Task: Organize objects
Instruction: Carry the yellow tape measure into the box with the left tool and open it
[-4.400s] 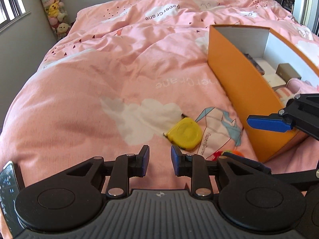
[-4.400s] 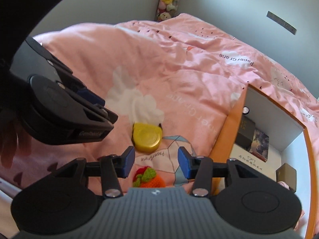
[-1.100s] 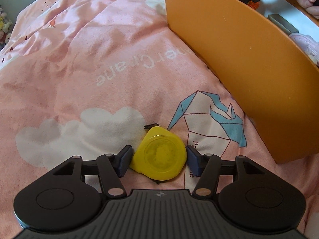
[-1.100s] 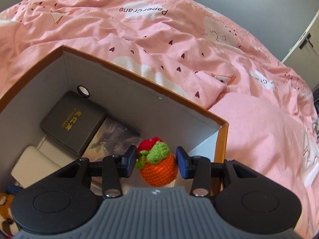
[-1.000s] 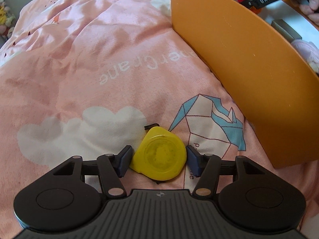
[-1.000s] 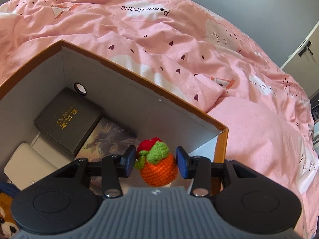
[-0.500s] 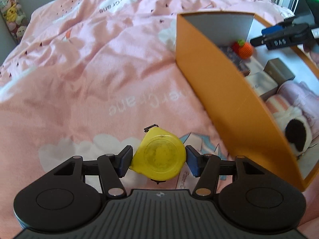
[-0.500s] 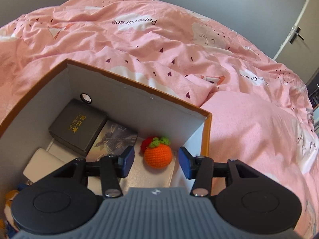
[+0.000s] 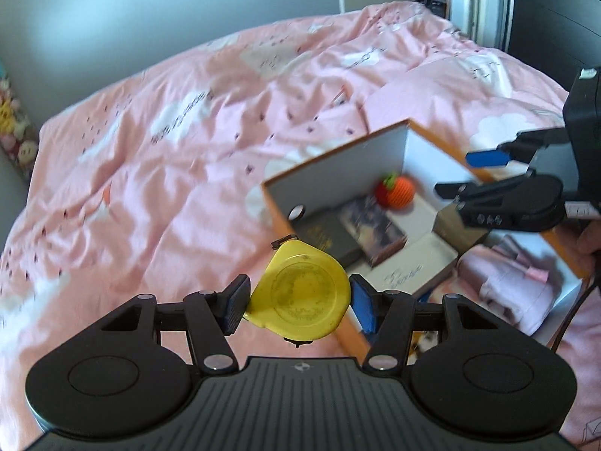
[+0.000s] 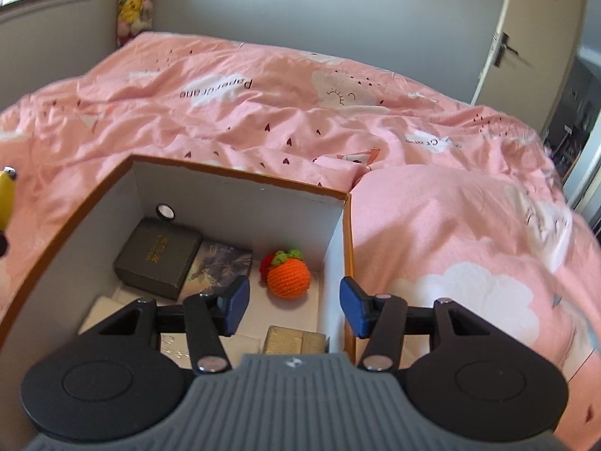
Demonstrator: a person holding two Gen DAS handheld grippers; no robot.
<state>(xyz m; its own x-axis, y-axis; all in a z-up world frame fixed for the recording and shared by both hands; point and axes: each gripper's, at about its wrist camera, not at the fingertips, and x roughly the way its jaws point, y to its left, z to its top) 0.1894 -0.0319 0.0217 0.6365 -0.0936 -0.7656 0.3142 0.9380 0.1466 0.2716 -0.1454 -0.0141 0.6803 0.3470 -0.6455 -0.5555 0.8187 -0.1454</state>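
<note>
My left gripper (image 9: 299,298) is shut on a yellow tape measure (image 9: 302,293) and holds it in the air just left of the orange box (image 9: 315,323). The tape measure's edge shows at the far left of the right wrist view (image 10: 6,197). My right gripper (image 10: 295,310) is open and empty above the box's far right corner (image 10: 347,248); it also shows in the left wrist view (image 9: 484,173). A crocheted orange fruit (image 10: 287,276) lies inside the box in that corner, also seen in the left wrist view (image 9: 398,189).
The box holds a black case (image 10: 157,257), a picture card box (image 10: 218,265), a white flat box (image 9: 409,268), a gold box (image 10: 295,340) and pink cloth (image 9: 503,282). A pink duvet (image 10: 338,112) covers the bed. Plush toys (image 10: 133,11) hang in the far corner.
My left gripper closed on the tape measure, lifted it off the duvet and carried it toward the box. My right gripper released the crocheted fruit in the box and drew back, open.
</note>
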